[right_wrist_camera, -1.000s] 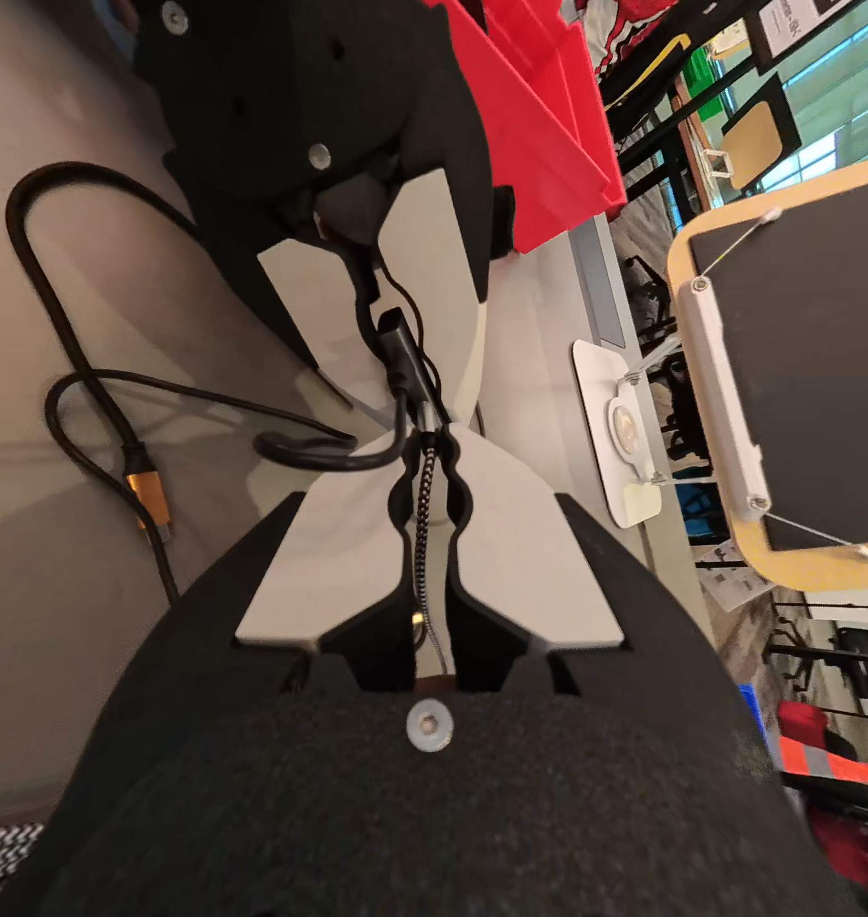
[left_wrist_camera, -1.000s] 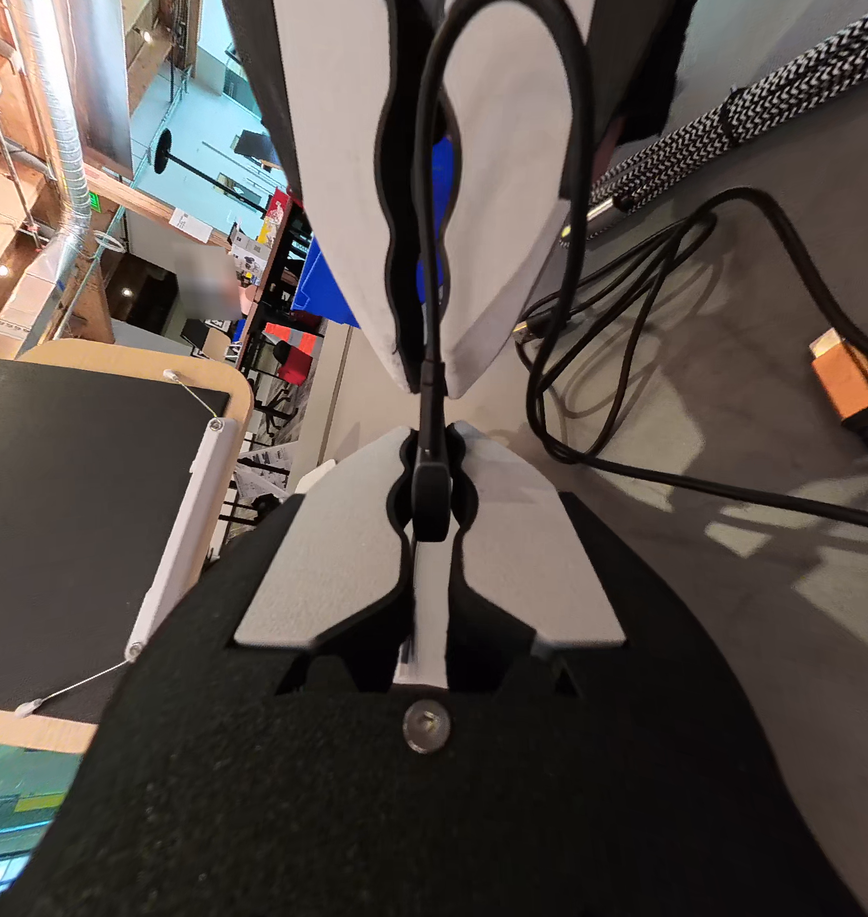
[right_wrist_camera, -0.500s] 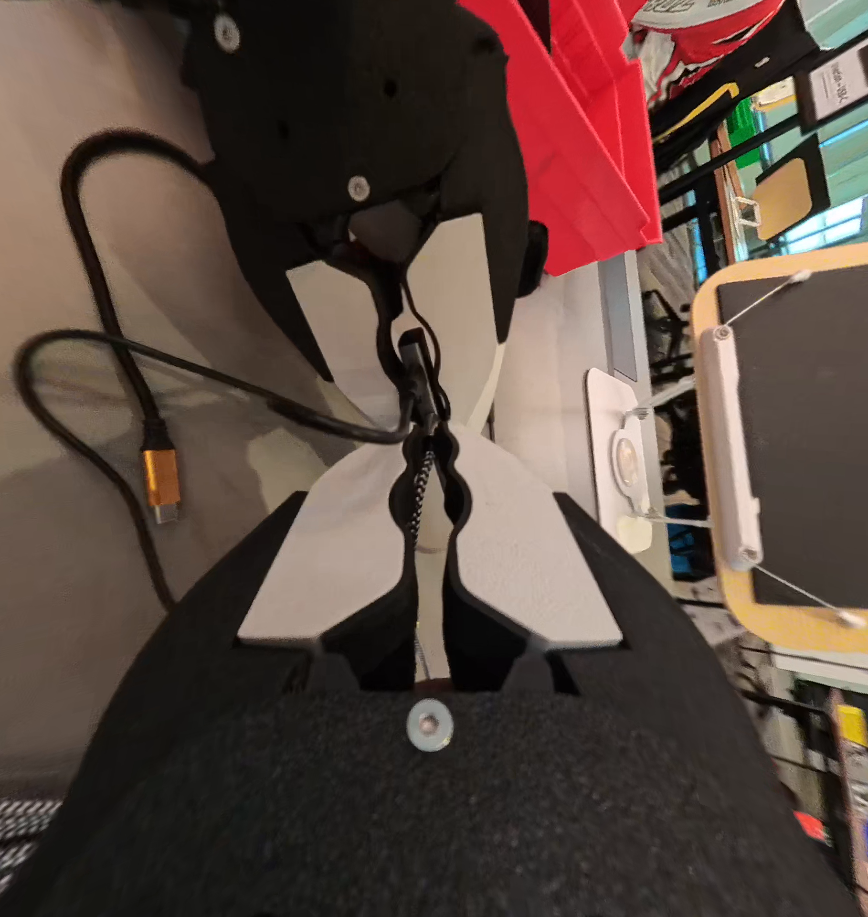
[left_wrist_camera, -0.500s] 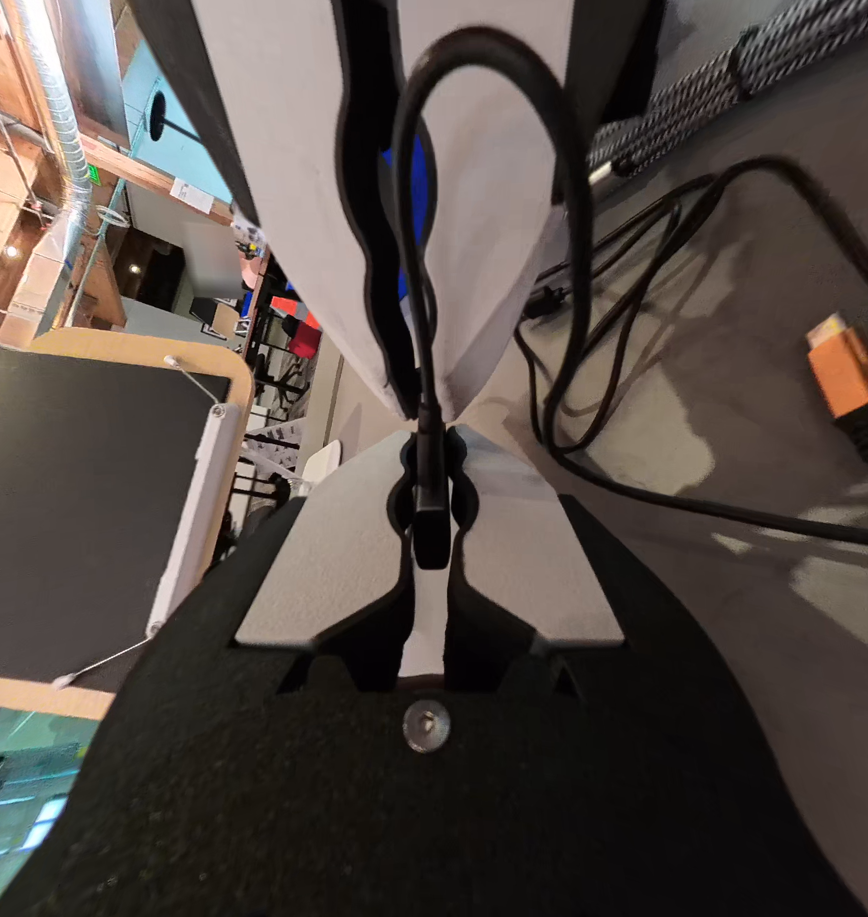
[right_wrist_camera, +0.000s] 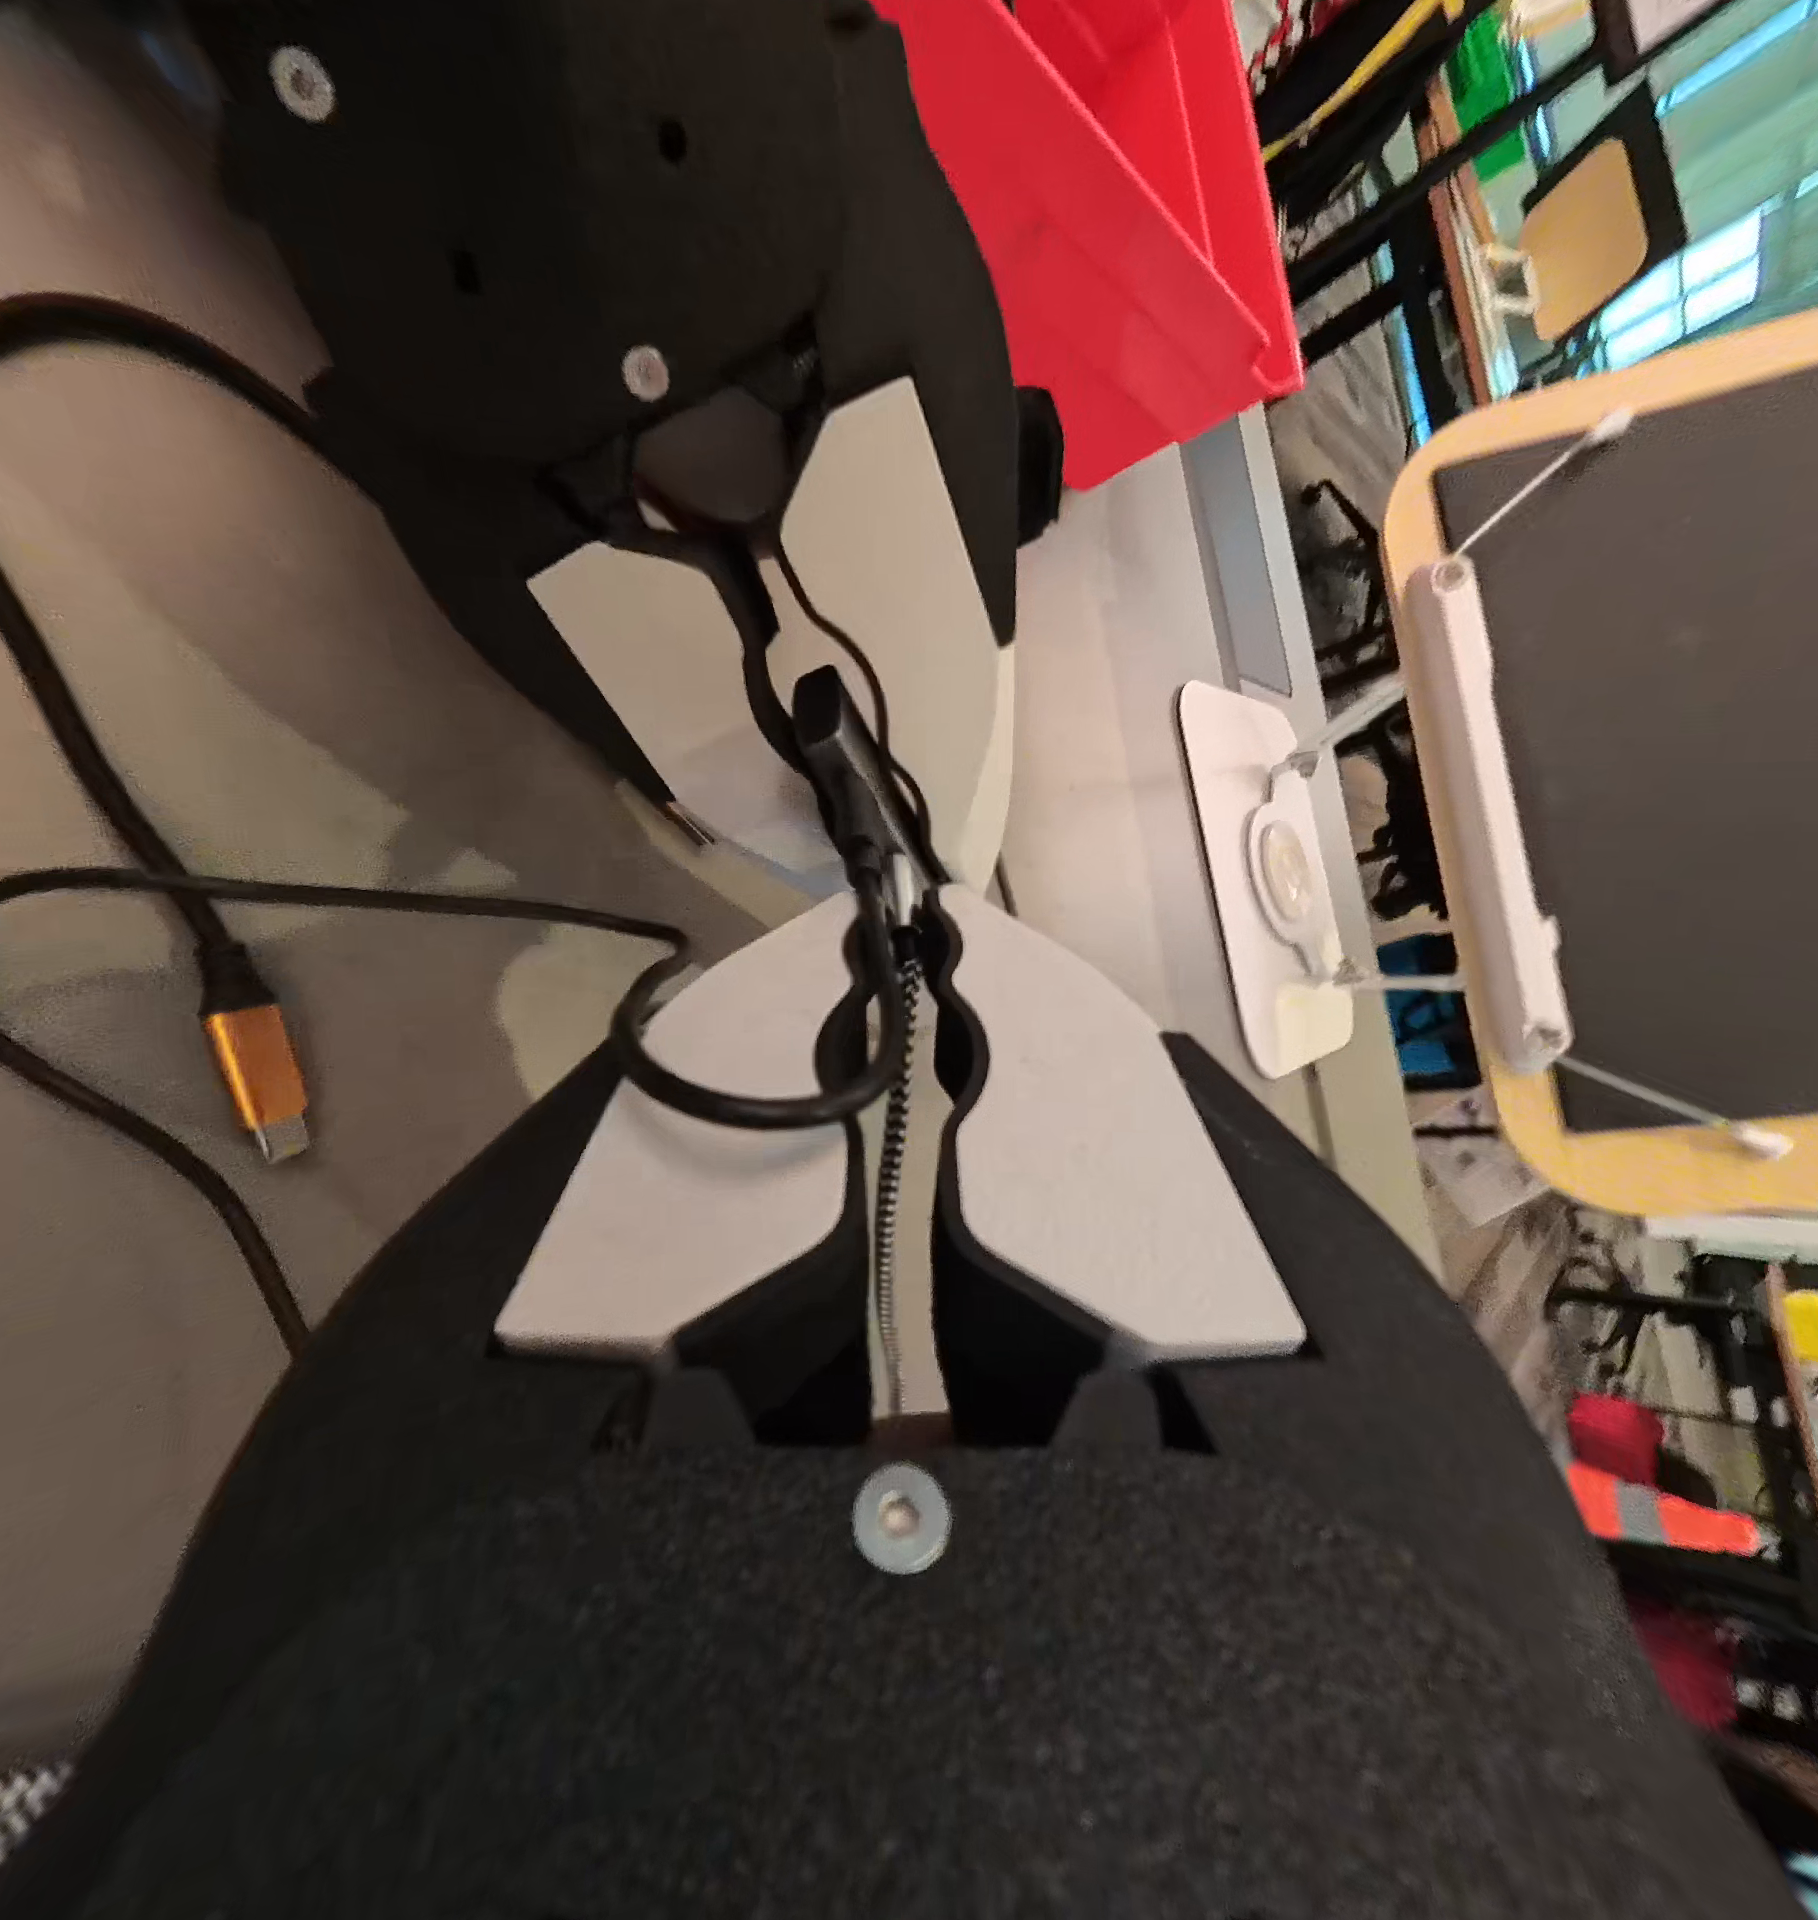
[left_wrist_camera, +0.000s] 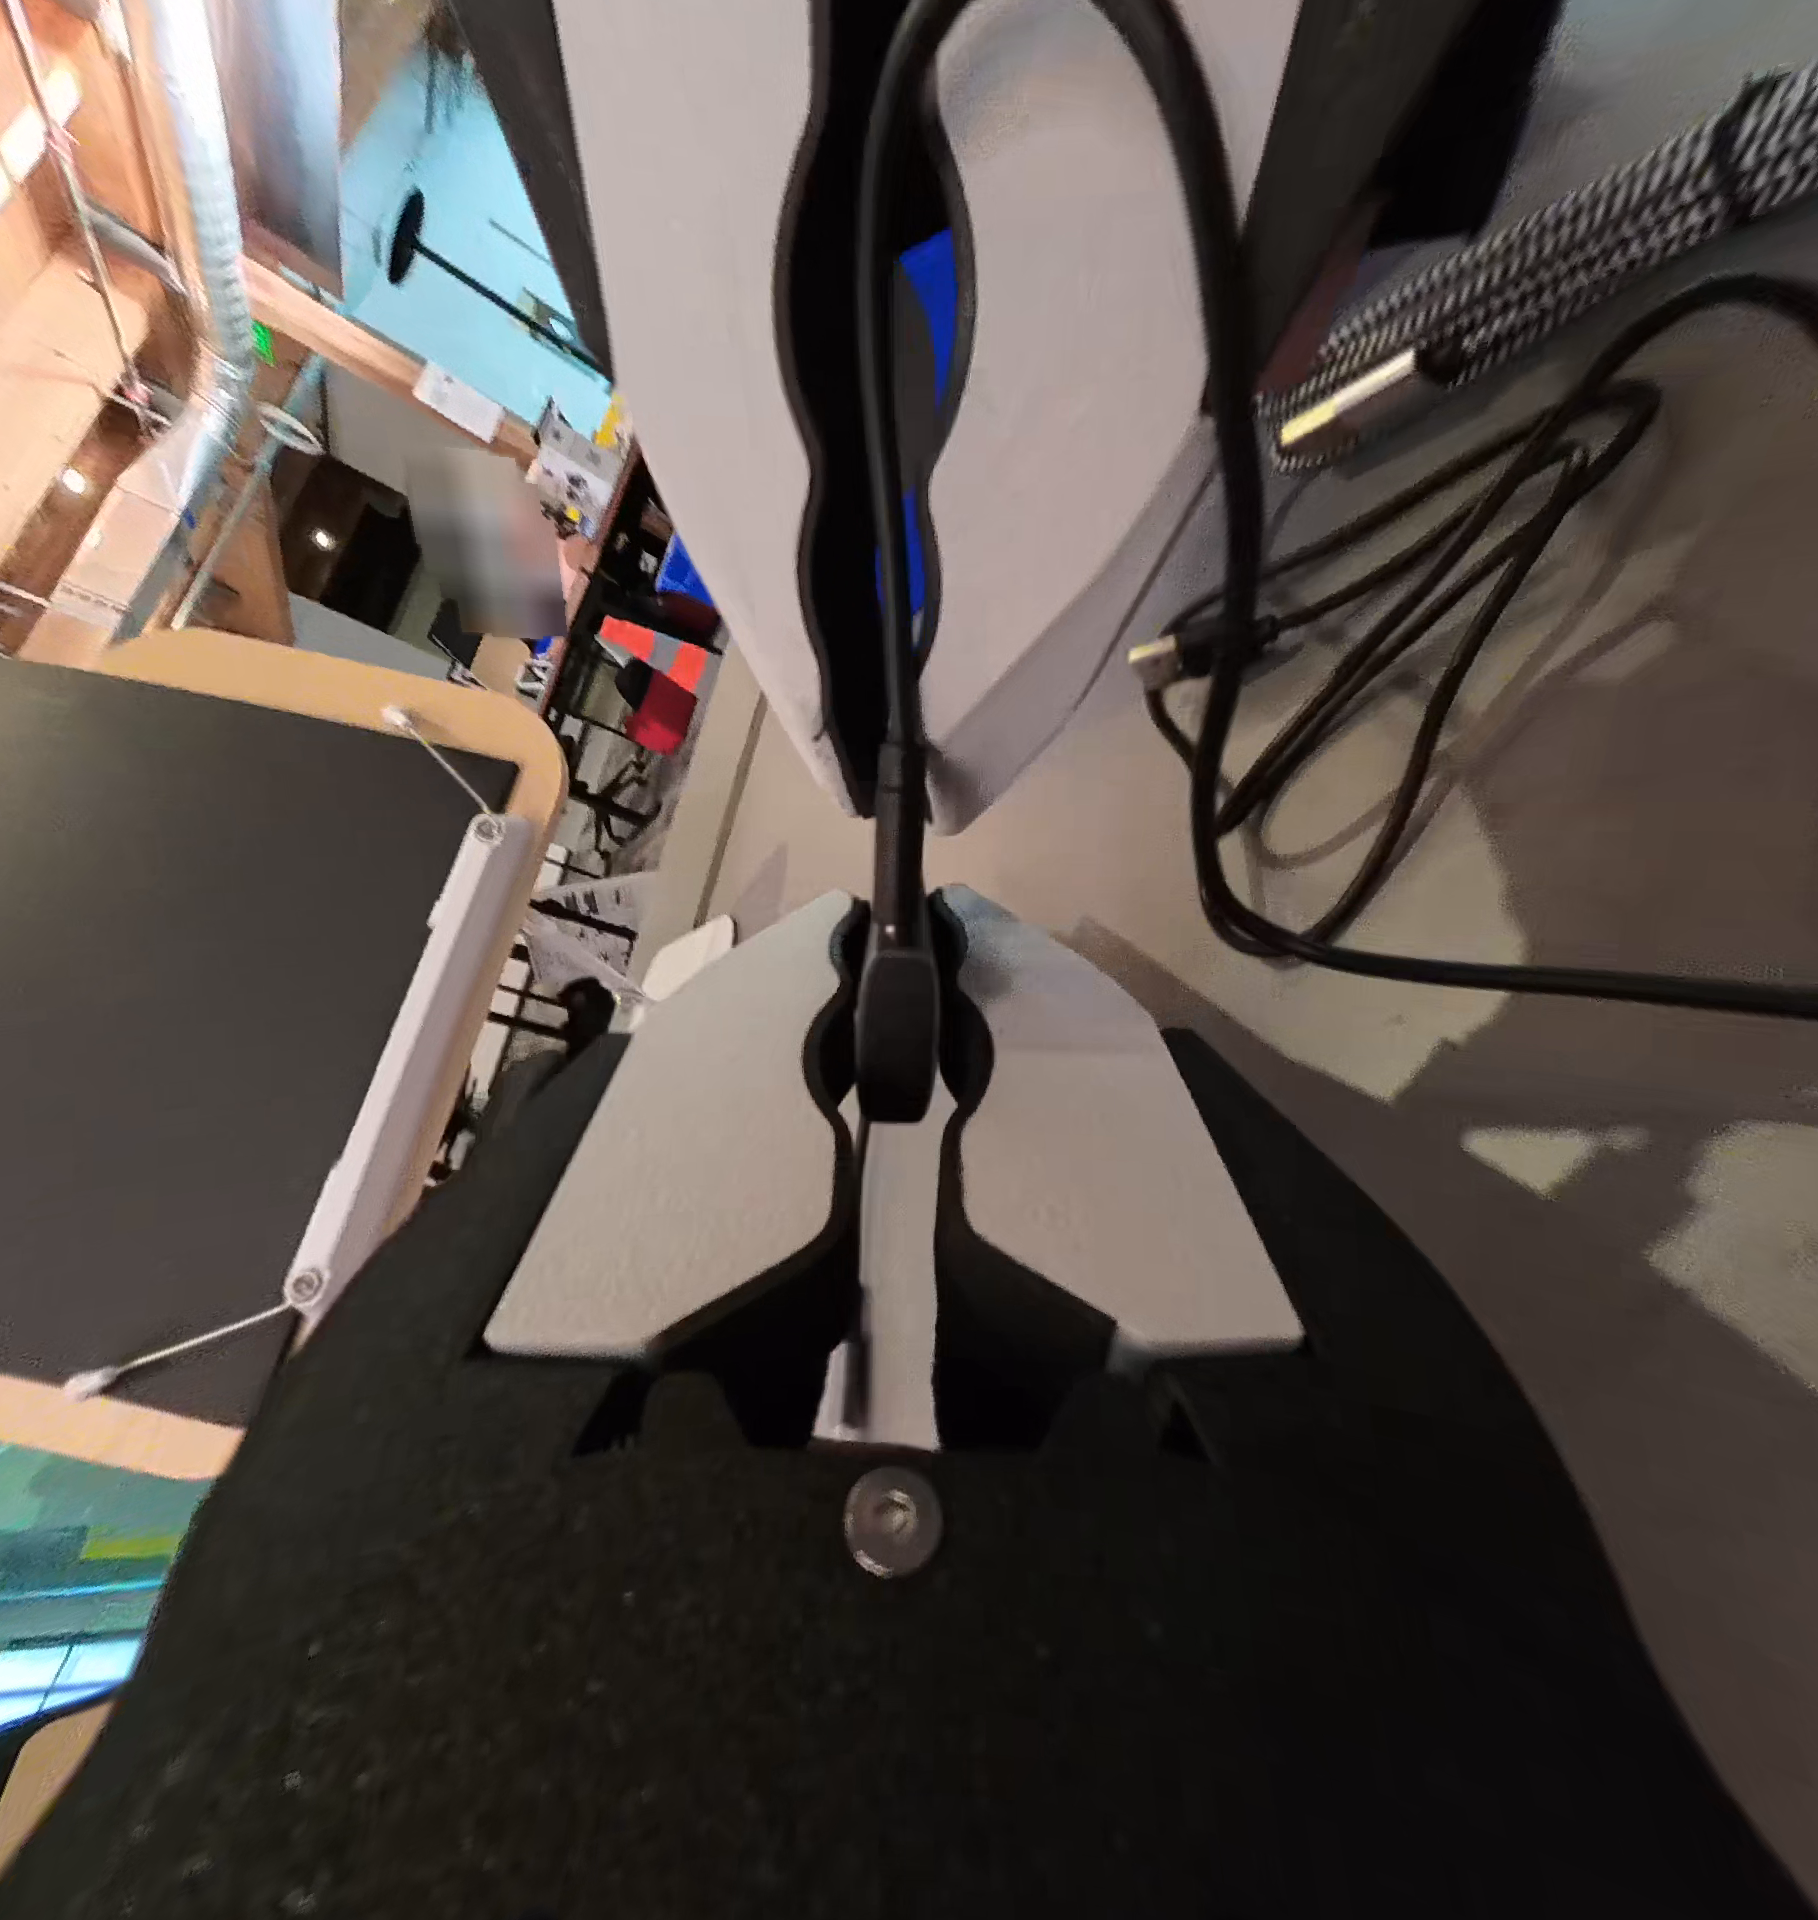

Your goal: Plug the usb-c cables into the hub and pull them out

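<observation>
Clearly, the left gripper (left_wrist_camera: 897, 914) is closed on a black hub (left_wrist_camera: 892, 1049), which is clamped between its fingers (left_wrist_camera: 718, 1122). From 12 o'clock the right gripper (right_wrist_camera: 900, 914) is met tip to tip; its fingers (right_wrist_camera: 1081, 1122) are closed on a braided cable (right_wrist_camera: 892, 1164), whose silver plug (right_wrist_camera: 900, 883) is seen touching the hub's end, though seating cannot be told. An orange-tipped cable (right_wrist_camera: 256, 1070) is seen on the counter (right_wrist_camera: 84, 1455) at 9 o'clock, and a red bin (right_wrist_camera: 1092, 229) at 1 o'clock.
</observation>
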The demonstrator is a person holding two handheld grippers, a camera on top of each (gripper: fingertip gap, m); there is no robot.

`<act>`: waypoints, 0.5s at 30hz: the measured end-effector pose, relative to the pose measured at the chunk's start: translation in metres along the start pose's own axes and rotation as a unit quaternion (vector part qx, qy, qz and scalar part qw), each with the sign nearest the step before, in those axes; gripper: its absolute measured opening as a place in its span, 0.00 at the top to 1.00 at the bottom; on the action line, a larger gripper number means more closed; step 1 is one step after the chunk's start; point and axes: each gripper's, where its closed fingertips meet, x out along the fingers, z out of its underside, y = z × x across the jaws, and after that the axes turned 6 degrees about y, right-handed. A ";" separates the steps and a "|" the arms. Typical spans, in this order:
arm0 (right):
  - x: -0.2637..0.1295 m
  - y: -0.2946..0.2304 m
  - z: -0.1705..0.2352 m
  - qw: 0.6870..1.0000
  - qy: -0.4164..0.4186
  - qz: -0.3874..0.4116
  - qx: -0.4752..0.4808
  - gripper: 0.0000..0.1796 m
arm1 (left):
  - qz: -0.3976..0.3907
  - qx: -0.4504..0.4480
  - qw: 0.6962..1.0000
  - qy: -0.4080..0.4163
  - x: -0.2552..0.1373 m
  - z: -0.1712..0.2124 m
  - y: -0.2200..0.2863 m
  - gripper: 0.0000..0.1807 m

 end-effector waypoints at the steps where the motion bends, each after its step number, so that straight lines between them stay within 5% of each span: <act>1: 0.002 0.001 0.002 1.000 -0.007 0.003 0.024 0.96 | 0.001 -0.001 1.000 -0.007 0.001 0.005 -0.002 0.94; 7: -0.024 0.006 0.007 0.964 0.016 0.000 0.266 0.91 | -0.111 -0.079 0.986 -0.093 -0.007 0.055 -0.054 0.95; 12: -0.041 -0.060 0.010 0.891 -0.015 -0.081 0.446 0.84 | -0.150 -0.146 0.972 -0.111 -0.008 0.073 -0.069 0.95; 15: -0.037 -0.095 -0.006 0.876 0.001 -0.083 0.475 0.83 | -0.146 -0.181 0.966 -0.109 -0.005 0.078 -0.069 0.95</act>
